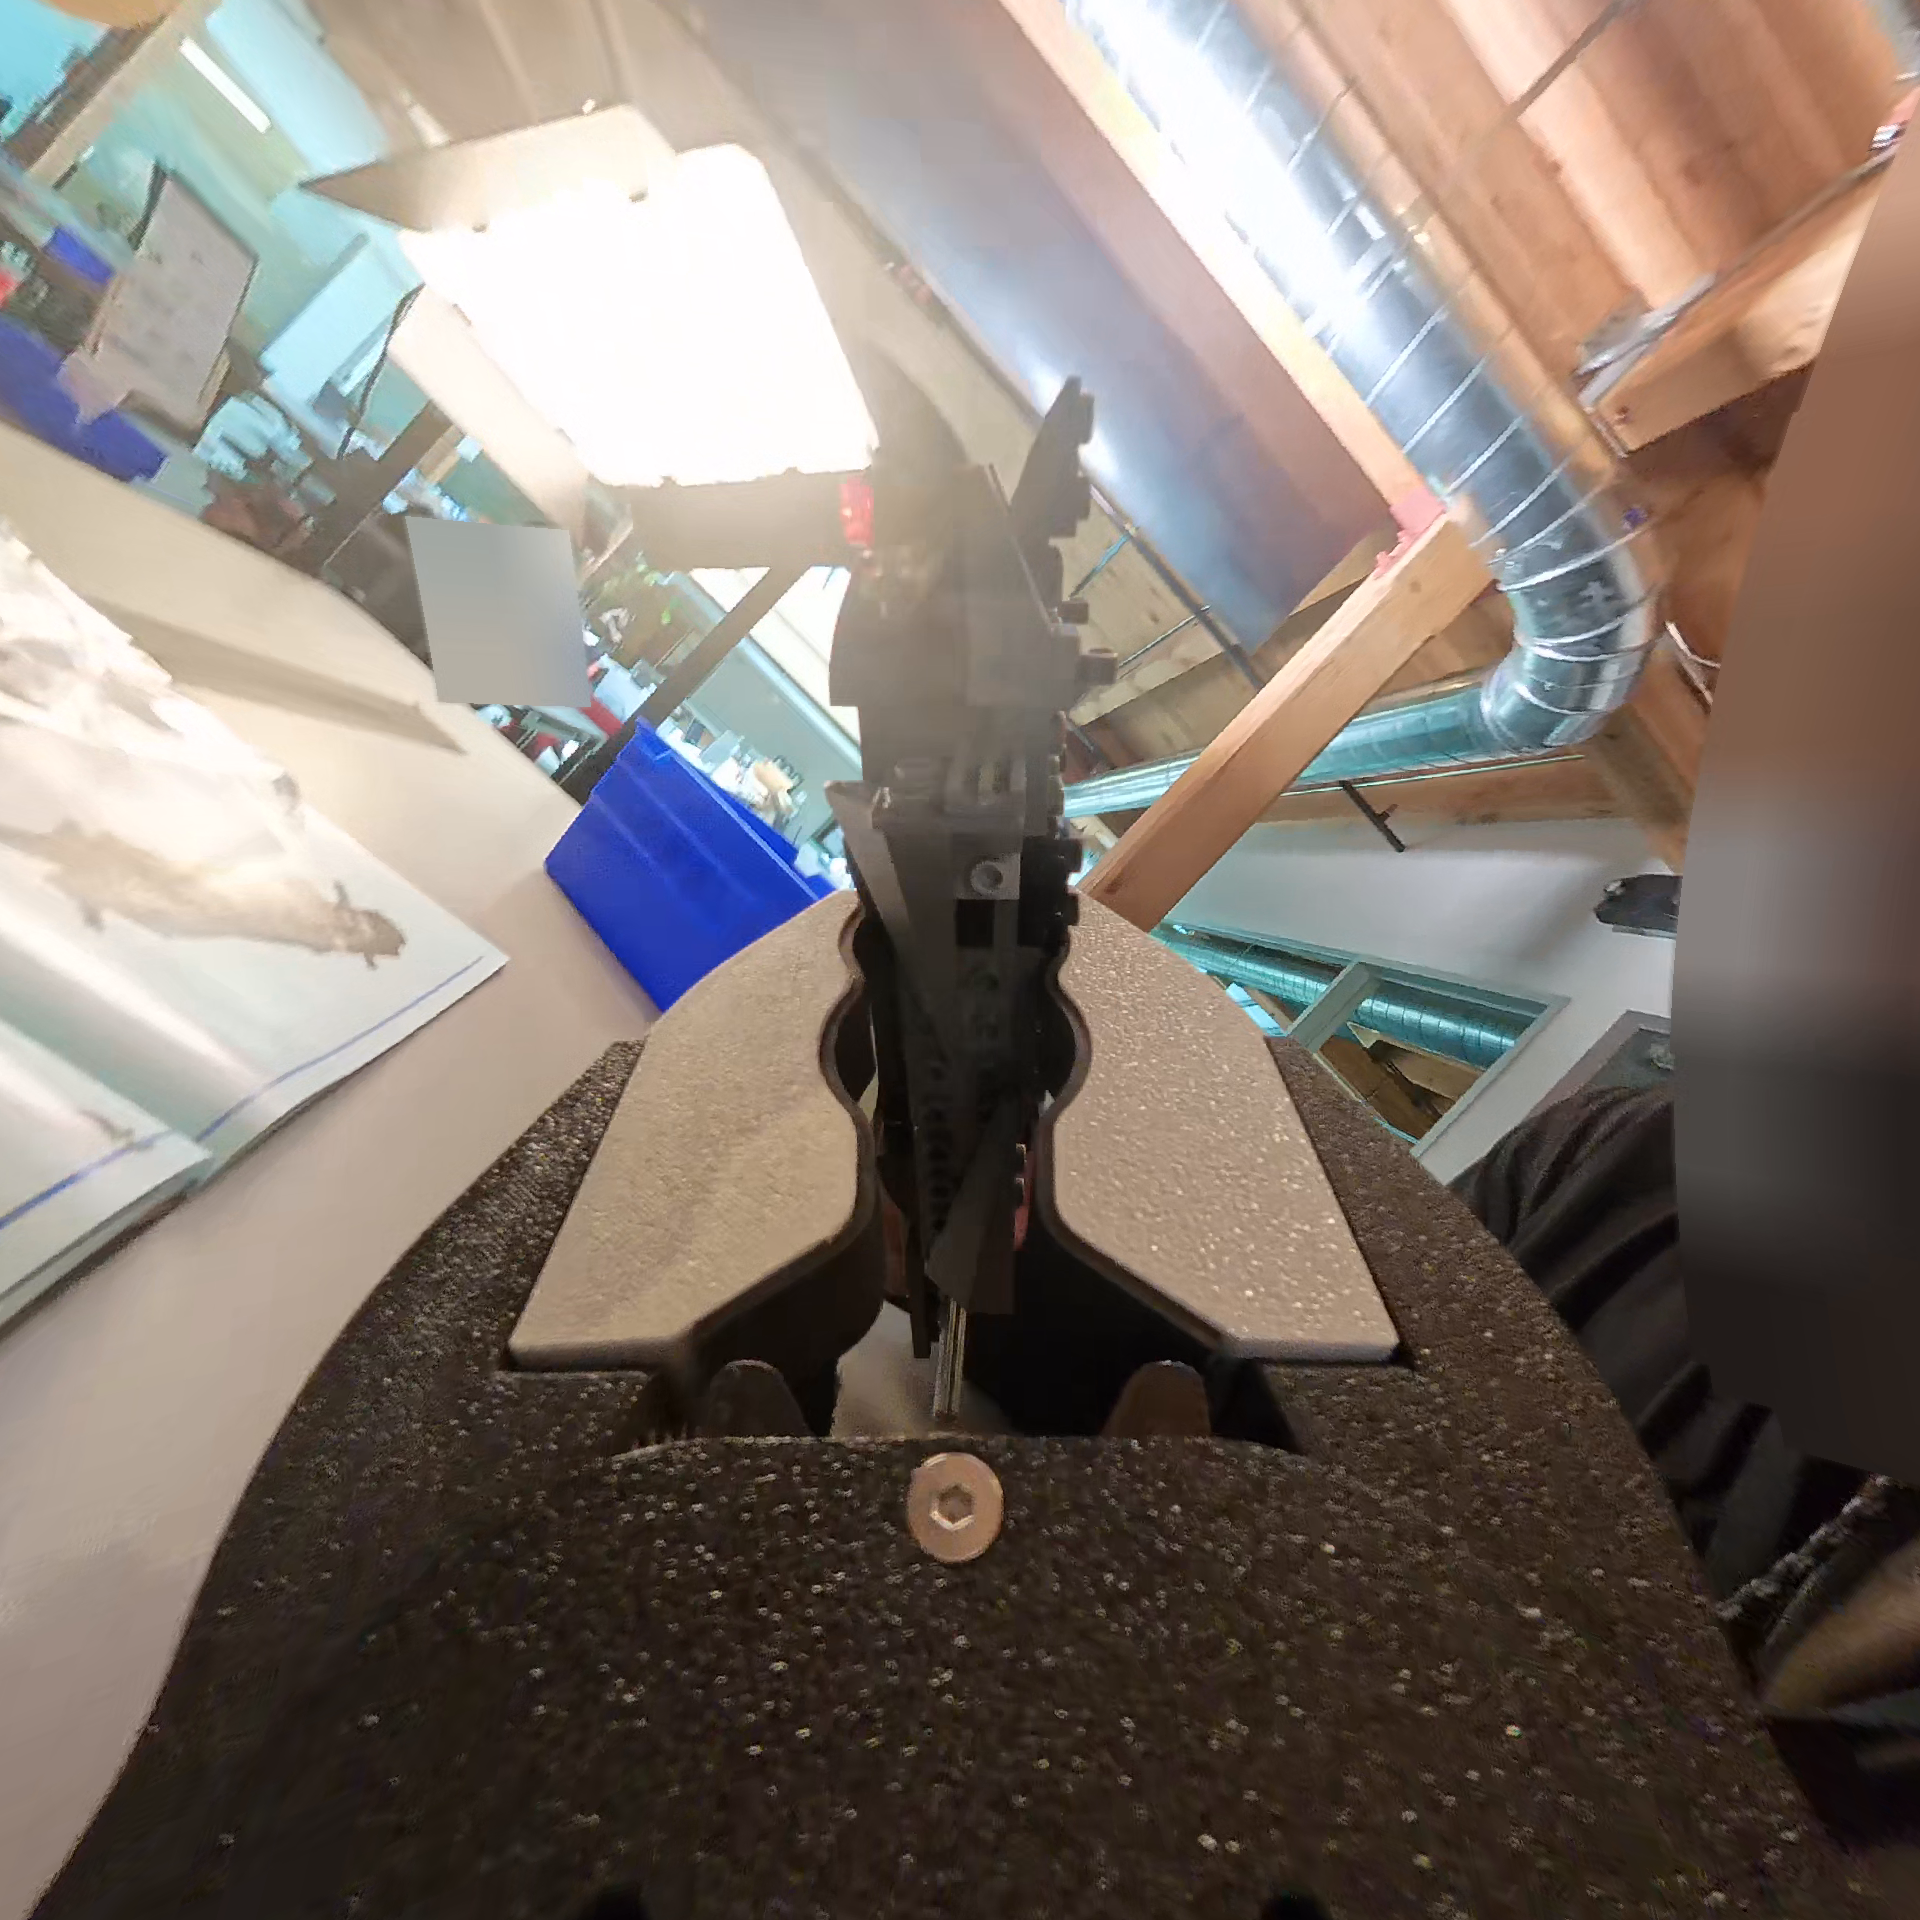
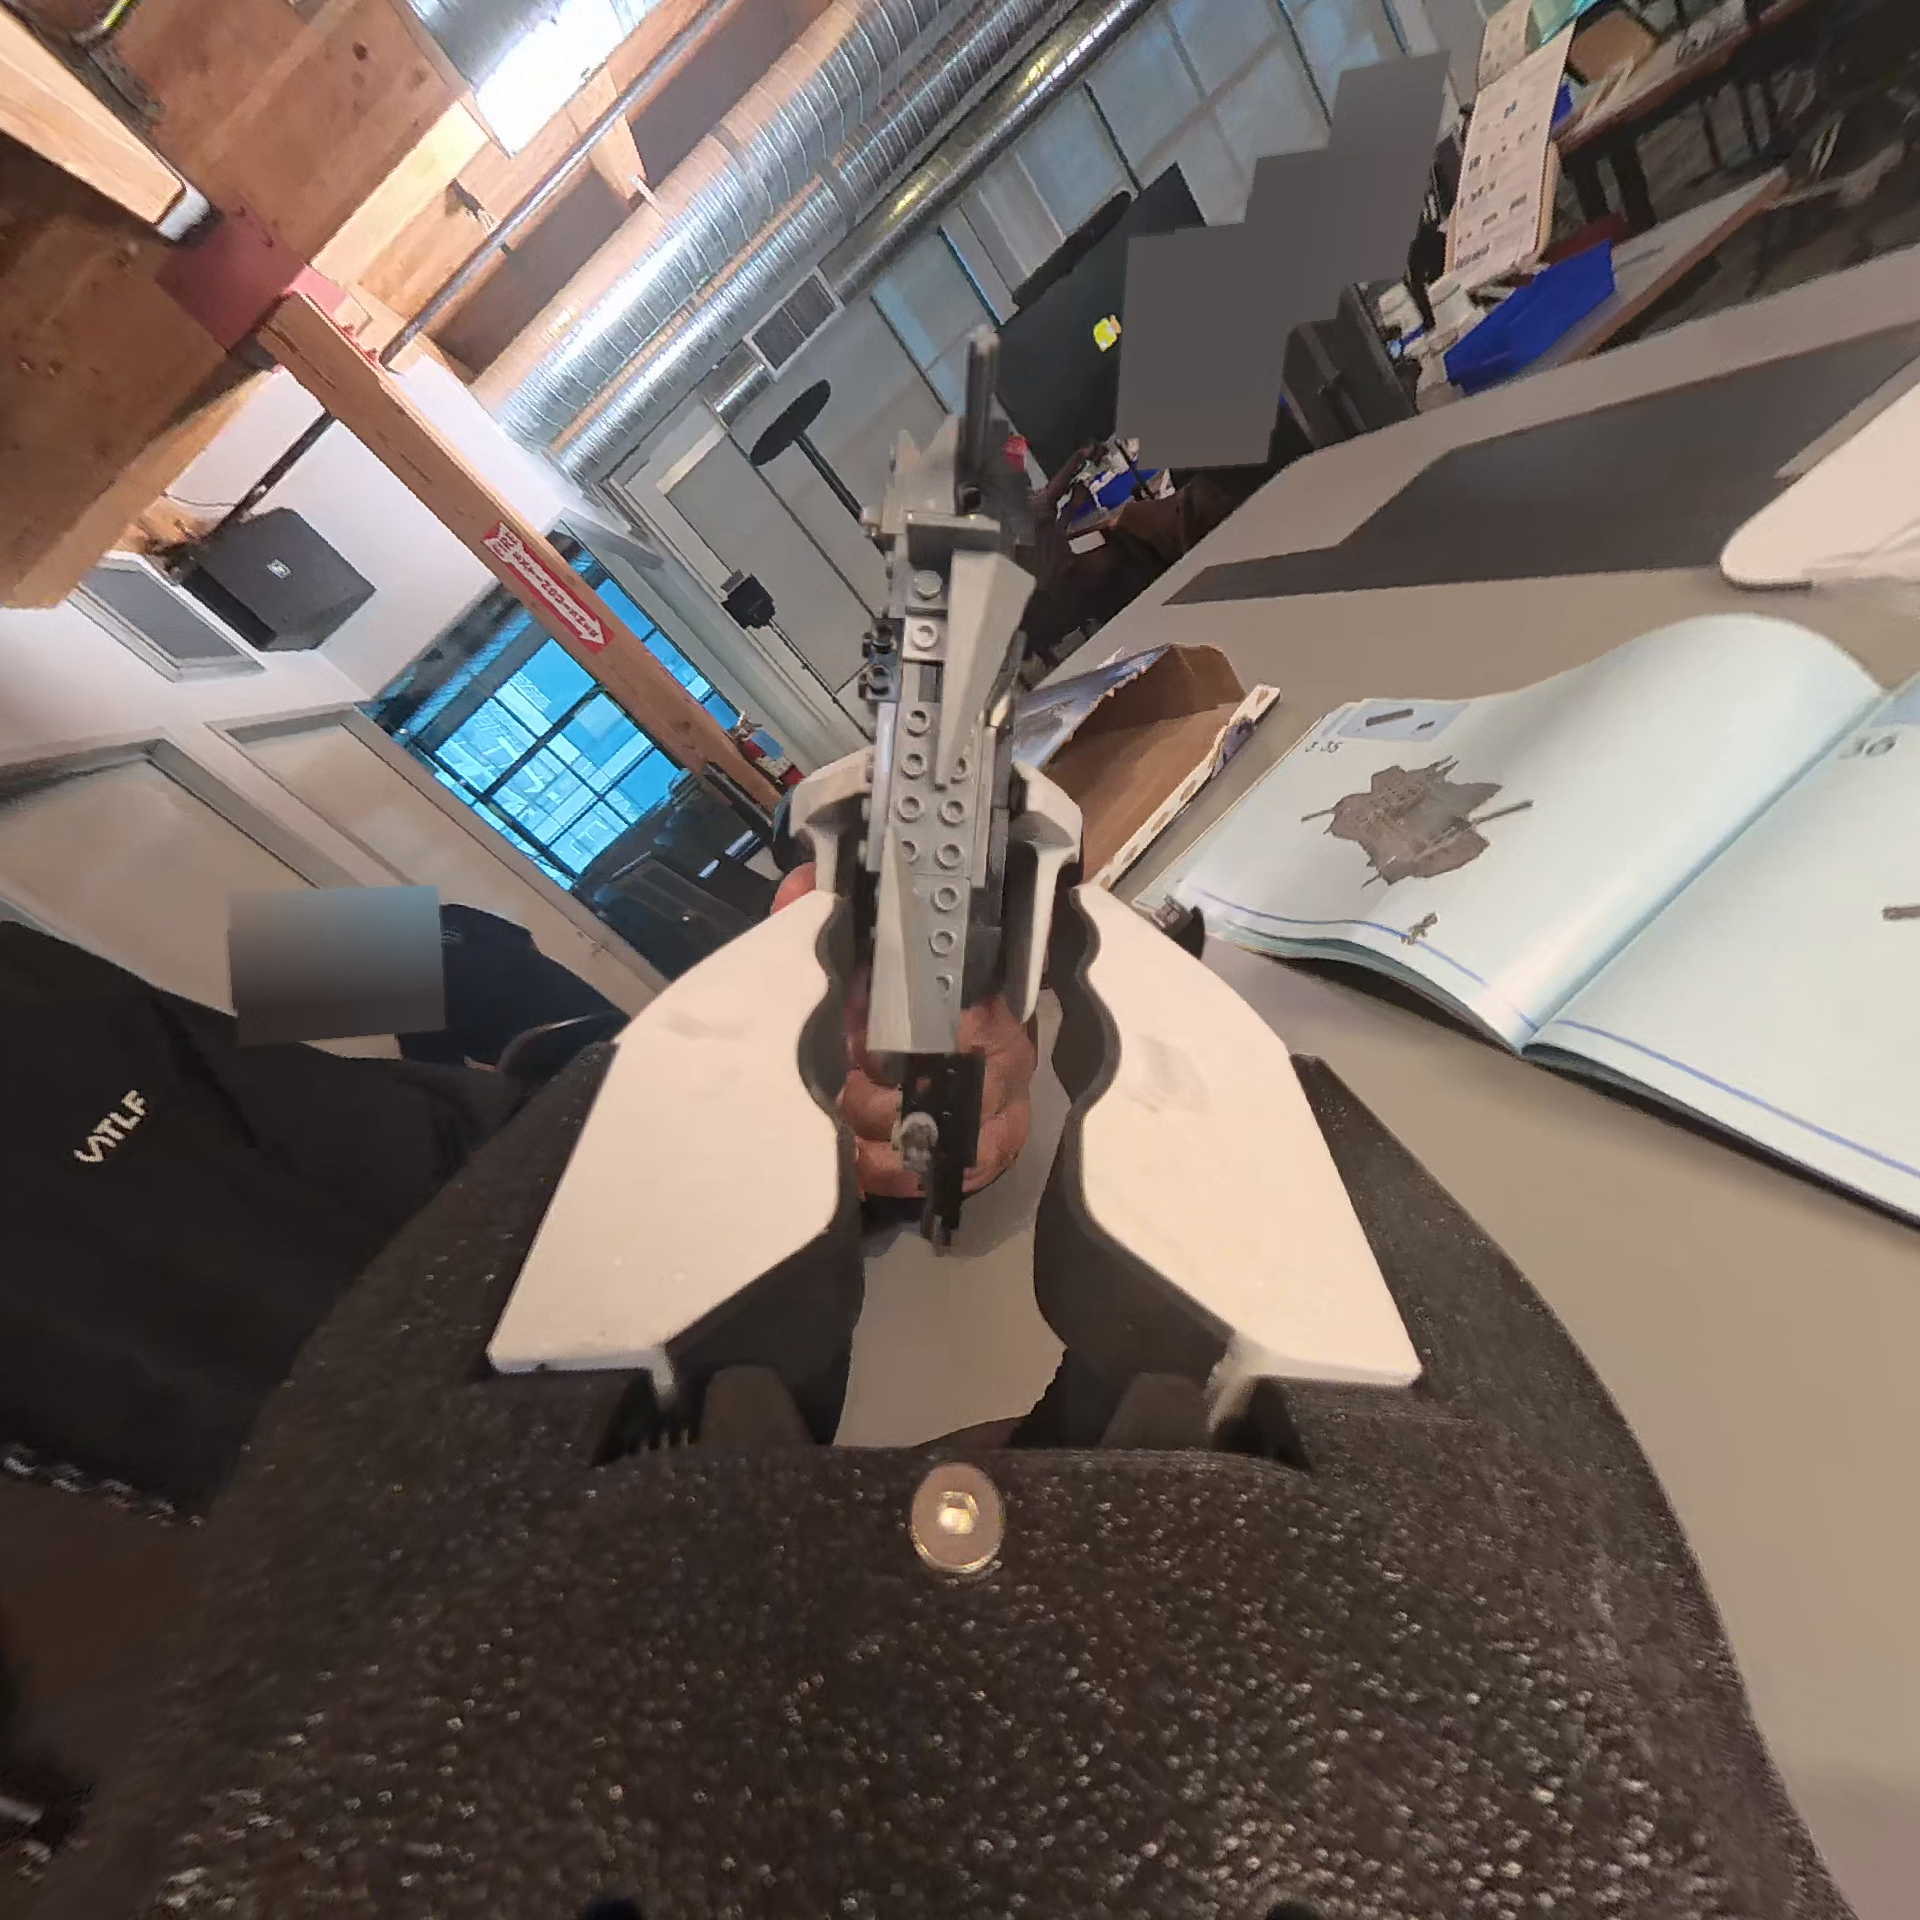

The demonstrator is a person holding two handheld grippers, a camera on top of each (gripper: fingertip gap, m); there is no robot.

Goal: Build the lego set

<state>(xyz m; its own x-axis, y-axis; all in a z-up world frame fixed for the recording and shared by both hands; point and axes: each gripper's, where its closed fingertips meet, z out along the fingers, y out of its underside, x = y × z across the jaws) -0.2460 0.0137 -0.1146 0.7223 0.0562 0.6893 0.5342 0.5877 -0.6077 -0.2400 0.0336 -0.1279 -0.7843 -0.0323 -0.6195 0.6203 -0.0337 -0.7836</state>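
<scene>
My left gripper (image 1: 961, 935) is shut on a grey and black brick-built model (image 1: 951, 665); both pads press its sides, and it stands up out of the jaws with a small red piece near the top. In the right wrist view the same model (image 2: 935, 810) is clasped by the left gripper's white fingers (image 2: 826, 821). My right gripper (image 2: 951, 914) sits around the model's lower end. Its jaws stand apart, with a gap on each side between pad and model, so it is open. A hand (image 2: 987, 1101) shows behind the model's black lower part.
An open instruction booklet (image 2: 1558, 831) lies on the grey table (image 2: 1558, 1351); it also shows in the left wrist view (image 1: 156, 883). A cardboard box (image 2: 1143, 727) and a blue bin (image 1: 665, 873) stand farther back. A person in dark clothing (image 2: 208, 1143) is close by. The tips of both grippers are at nearly the same place.
</scene>
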